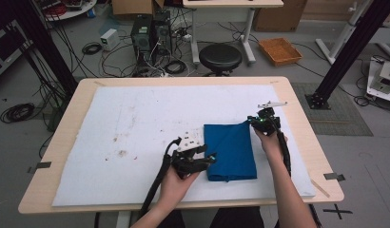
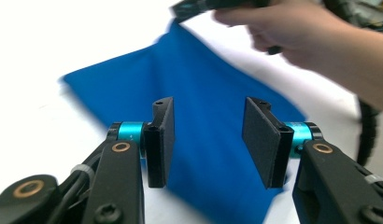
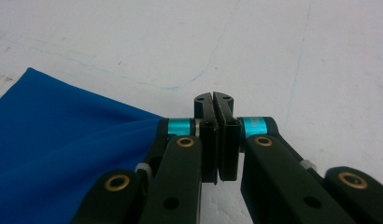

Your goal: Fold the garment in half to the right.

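Left gripper [image 2: 207, 140]: jaws standing apart, nothing gripped.
Right gripper [image 3: 213, 140]: clamping the blue cloth [image 1: 230, 151] corner.
Risk: the one-sided pull is threatening to undo the fold.

high: above near edge, facing forward-down over table [image 1: 297, 102] | gripper views: close, low along jaws | shared: blue cloth [image 1: 231, 149], apparently its far corner

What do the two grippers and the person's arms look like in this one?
Both grippers are black, with two flat rectangular pads on jointed black links, brass-coloured pivot rings and teal collars behind the pads. The left gripper carries a white speckled plate and trails a thick black cable; the right gripper has a pale plate on top, a green light and its own black cable. The forearms are bare, no sleeves visible.
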A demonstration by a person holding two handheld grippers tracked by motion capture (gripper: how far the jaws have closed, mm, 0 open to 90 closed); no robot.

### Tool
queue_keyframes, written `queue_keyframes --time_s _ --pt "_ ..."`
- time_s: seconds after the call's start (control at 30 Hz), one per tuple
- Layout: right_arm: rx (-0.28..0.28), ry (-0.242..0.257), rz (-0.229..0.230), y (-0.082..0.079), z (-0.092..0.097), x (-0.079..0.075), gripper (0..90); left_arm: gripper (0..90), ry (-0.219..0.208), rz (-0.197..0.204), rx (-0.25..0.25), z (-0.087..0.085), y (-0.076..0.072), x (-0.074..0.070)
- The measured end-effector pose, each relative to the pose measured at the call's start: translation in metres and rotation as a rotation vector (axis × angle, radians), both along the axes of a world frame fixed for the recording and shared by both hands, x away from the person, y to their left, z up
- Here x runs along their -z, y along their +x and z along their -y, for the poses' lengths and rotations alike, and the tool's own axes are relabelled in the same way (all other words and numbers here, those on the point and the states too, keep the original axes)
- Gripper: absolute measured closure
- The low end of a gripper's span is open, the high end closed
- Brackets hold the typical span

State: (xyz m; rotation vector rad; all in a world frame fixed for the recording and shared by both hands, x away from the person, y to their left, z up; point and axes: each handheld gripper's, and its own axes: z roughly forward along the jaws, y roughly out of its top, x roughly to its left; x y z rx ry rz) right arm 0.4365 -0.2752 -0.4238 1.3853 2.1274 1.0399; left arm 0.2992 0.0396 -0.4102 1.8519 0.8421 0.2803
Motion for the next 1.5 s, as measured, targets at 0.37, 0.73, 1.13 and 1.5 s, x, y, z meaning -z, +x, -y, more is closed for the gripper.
queue_keyframes --time_s 0.37,0.73,1.13,1.5 --pt "0.024 0.110 0.007 -0.052 0.013 -0.012 65.1 52.0 0.015 0.019 -0.075 -0.059 -0.009 0.004" --pt "-0.059 0.219 -0.083 -0.161 0.023 0.013 65.4 51.2 0.002 0.014 -0.151 -0.103 -0.019 0.008" --pt "-0.058 0.139 -0.101 -0.175 0.028 0.020 90.0 51.2 -0.002 0.015 -0.152 -0.107 -0.021 0.008" --pt "-0.040 0.135 -0.071 -0.173 0.032 0.013 81.7 50.2 0.005 0.021 -0.166 -0.113 -0.019 0.008"
